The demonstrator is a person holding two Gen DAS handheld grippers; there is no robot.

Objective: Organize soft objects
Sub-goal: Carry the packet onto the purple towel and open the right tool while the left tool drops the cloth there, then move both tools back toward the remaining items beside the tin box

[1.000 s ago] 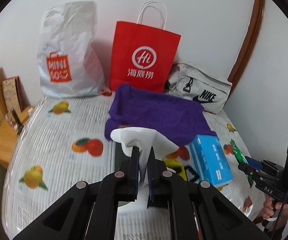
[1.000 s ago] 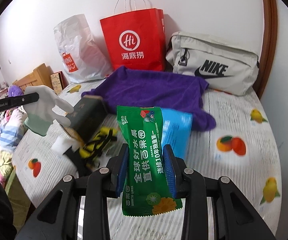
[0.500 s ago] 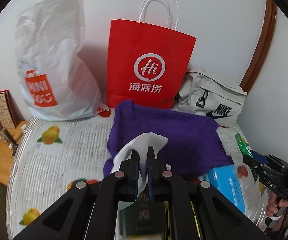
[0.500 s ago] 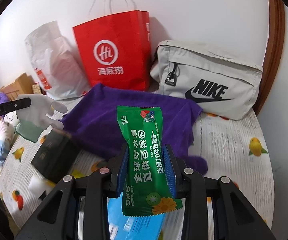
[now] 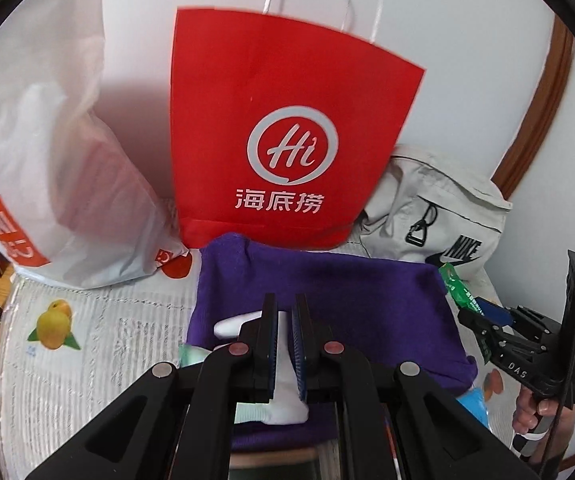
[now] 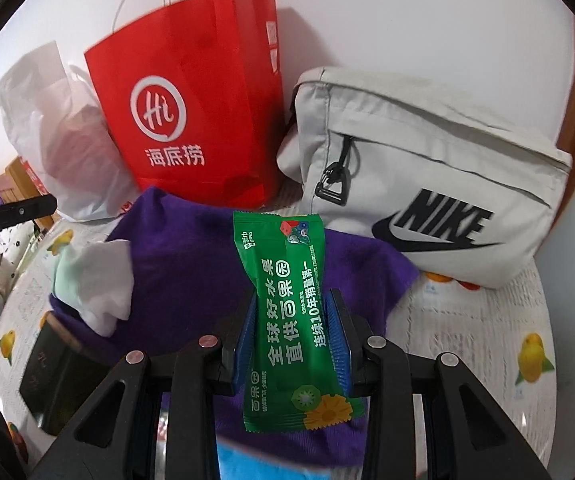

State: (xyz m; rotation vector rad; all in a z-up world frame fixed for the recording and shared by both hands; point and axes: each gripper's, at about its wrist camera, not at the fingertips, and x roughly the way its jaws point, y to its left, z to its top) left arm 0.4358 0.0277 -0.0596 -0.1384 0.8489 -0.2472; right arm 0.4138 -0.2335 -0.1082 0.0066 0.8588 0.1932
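My left gripper (image 5: 284, 312) is shut on a white and mint sock (image 5: 283, 396), low over the purple cloth (image 5: 367, 300). The sock also shows in the right wrist view (image 6: 99, 284), resting on the purple cloth (image 6: 191, 256). My right gripper (image 6: 292, 312) is shut on a green snack packet (image 6: 291, 320), held above the cloth's near right part. It also appears at the right of the left wrist view (image 5: 483, 320) with the packet (image 5: 457, 286).
Against the wall stand a white Miniso bag (image 5: 47, 160), a red paper bag (image 5: 279, 136) and a grey Nike pouch (image 6: 427, 176). A dark box (image 6: 53, 376) and a blue pack (image 6: 283, 462) lie near the cloth on the fruit-print cover (image 5: 87, 340).
Both grippers have moved forward toward the bags. The left one has lowered the sock onto the purple cloth; the right one has carried the packet over the cloth.
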